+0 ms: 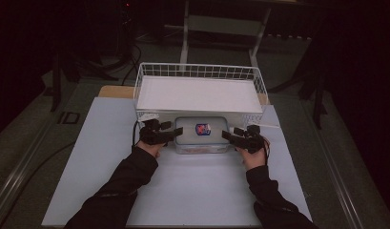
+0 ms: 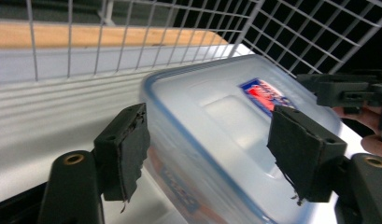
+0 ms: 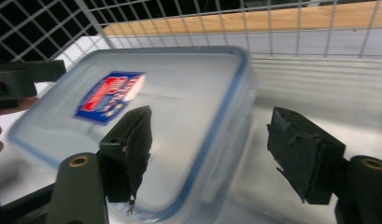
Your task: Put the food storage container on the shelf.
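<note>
1. Left tool: pads apart, clamped on nothing; the near left corner of the lidded plastic container lies between them.
2. Right tool: pads apart, the container's right corner between them, unpressed.
3. The container sits on the desk, between both tools, just before the white wire basket.
</note>
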A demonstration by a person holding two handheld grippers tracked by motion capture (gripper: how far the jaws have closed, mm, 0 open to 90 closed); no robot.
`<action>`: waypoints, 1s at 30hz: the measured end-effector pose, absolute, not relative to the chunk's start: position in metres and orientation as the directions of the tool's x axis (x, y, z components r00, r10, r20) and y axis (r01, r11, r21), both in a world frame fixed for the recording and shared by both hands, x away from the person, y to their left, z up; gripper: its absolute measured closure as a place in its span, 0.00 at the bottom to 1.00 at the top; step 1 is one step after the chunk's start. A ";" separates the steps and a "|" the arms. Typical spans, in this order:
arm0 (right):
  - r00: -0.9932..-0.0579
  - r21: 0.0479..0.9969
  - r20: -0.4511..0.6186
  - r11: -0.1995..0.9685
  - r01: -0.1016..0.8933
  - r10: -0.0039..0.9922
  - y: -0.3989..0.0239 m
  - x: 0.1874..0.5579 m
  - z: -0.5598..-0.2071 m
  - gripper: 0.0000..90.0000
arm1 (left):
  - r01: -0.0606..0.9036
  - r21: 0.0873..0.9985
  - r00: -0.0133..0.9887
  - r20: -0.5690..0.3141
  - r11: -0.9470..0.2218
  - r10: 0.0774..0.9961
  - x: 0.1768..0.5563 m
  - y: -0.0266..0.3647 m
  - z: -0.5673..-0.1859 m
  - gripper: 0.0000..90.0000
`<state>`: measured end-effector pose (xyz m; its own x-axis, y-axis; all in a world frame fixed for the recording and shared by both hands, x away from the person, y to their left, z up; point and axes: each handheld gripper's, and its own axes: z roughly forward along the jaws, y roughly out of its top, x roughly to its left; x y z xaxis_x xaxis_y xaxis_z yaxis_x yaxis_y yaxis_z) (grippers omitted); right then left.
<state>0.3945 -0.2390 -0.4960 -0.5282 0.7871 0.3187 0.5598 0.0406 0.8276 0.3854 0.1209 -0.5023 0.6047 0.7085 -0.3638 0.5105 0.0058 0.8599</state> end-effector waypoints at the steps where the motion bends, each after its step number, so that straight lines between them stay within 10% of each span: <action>1: -0.531 0.833 0.300 0.054 0.551 0.792 -0.238 0.392 -0.495 0.33 | 0.481 0.877 0.642 -0.333 -0.024 0.691 0.385 0.122 -0.501 0.29; 12: -0.574 0.867 0.256 0.078 0.492 0.778 -0.235 0.366 -0.478 0.32 | 0.515 0.857 0.664 -0.394 -0.007 0.636 0.357 0.131 -0.492 0.03; 30: -0.692 0.855 0.261 0.171 0.490 0.673 -0.199 0.329 -0.484 0.55 | 0.523 0.840 0.723 -0.349 -0.143 0.597 0.297 0.130 -0.505 0.00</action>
<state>0.3287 -0.1992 -0.4842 -0.6917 0.6732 0.2614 0.4898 0.1713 0.8549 0.2974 0.1301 -0.5053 0.7228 0.5967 -0.3487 0.5232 -0.1427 0.8402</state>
